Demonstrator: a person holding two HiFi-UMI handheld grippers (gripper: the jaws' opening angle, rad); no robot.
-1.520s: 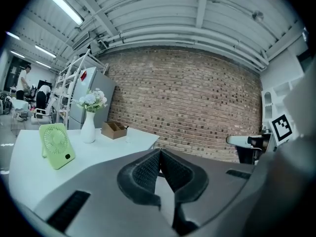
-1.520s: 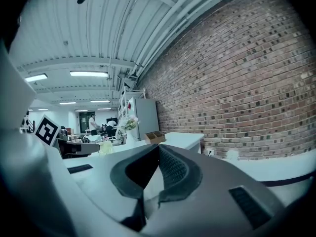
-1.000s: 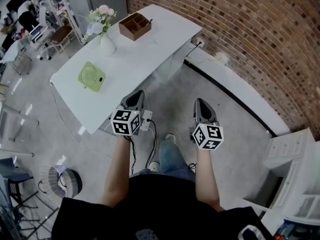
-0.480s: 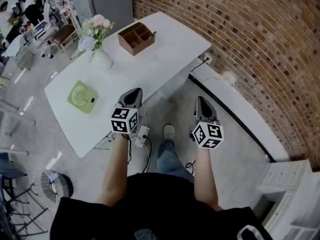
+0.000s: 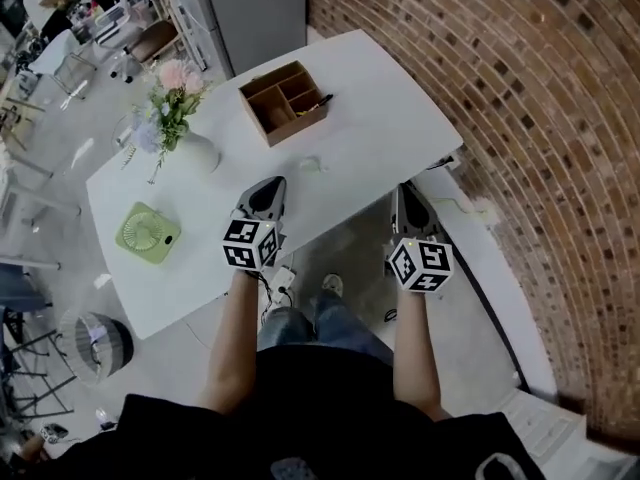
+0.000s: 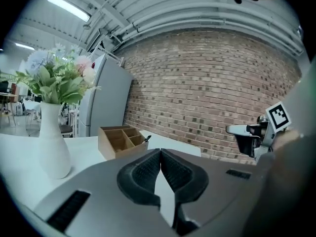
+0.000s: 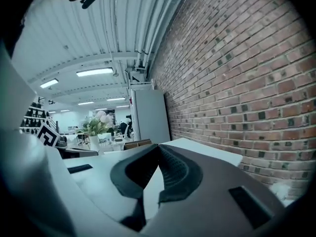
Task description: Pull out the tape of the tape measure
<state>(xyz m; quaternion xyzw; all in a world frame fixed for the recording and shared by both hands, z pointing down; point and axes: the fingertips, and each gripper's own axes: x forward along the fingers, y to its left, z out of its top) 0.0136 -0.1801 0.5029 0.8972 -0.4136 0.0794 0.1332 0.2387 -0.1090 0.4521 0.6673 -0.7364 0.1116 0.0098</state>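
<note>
Left gripper point(image 6: 161, 154), jaws pressed together and empty, over a white table point(image 6: 79, 152); vase point(image 6: 51, 144) left, wooden organiser point(image 6: 120, 139) ahead (brick wall point(image 6: 212, 98) behind).

No readable text or labels anywhere.

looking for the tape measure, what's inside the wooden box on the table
The wooden box has open compartments. A dark pen-like thing sticks out of one at its right end. The others look bare, but their walls hide part of each floor.
</note>
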